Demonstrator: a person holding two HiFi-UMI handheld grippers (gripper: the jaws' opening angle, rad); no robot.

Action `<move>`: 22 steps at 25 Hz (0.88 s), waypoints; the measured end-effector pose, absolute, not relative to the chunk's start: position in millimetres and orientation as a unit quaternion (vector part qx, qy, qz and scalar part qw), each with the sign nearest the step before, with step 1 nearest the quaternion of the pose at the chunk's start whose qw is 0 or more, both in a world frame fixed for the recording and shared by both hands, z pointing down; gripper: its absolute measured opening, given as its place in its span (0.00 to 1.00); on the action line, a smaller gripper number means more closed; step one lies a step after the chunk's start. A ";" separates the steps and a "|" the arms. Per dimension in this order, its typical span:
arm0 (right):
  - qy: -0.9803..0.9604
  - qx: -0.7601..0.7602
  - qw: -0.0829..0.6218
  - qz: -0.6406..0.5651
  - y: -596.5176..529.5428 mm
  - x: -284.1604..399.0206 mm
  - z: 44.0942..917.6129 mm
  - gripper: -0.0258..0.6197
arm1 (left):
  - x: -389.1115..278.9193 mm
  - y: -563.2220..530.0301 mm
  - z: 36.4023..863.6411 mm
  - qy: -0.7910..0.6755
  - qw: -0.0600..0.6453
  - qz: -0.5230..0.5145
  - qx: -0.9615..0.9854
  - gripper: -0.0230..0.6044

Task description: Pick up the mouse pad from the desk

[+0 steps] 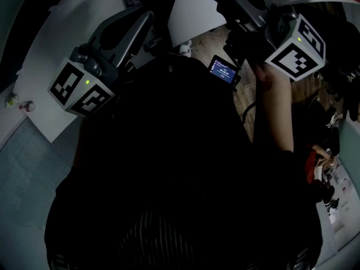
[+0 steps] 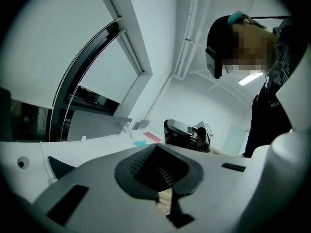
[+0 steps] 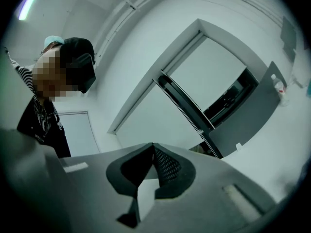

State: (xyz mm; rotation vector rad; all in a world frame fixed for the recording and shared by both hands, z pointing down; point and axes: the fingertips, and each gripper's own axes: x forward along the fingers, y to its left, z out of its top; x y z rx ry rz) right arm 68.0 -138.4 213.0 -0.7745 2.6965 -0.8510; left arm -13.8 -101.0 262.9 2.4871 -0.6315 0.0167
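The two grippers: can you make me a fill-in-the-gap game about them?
The right gripper has its jaws ___. The left gripper holds ___ between its jaws. In the head view, the cube on the left gripper bears black and white ___ markers.
Missing words: shut; nothing; square.

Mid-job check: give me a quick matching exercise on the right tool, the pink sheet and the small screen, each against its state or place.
Things:
1. right tool
2. pink sheet
3. small screen

States or places:
A. lit, showing text
B. shut, nothing between the jaws
C. lying flat on the white desk

Pairs: 1-B, 2-C, 3-A.
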 end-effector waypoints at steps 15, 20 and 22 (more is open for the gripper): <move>0.905 -0.300 0.094 -0.285 -113.8 98.0 222.5 0.08 | -14.5 -99.0 262.8 -0.220 0.236 0.036 0.946 0.05; 0.906 -0.297 0.086 -0.289 -118.9 90.0 231.9 0.10 | -17.9 -95.3 269.8 -0.218 0.243 0.037 0.944 0.05; 0.904 -0.295 0.080 -0.297 -119.5 89.3 239.4 0.11 | -20.5 -94.4 274.3 -0.222 0.249 0.037 0.942 0.05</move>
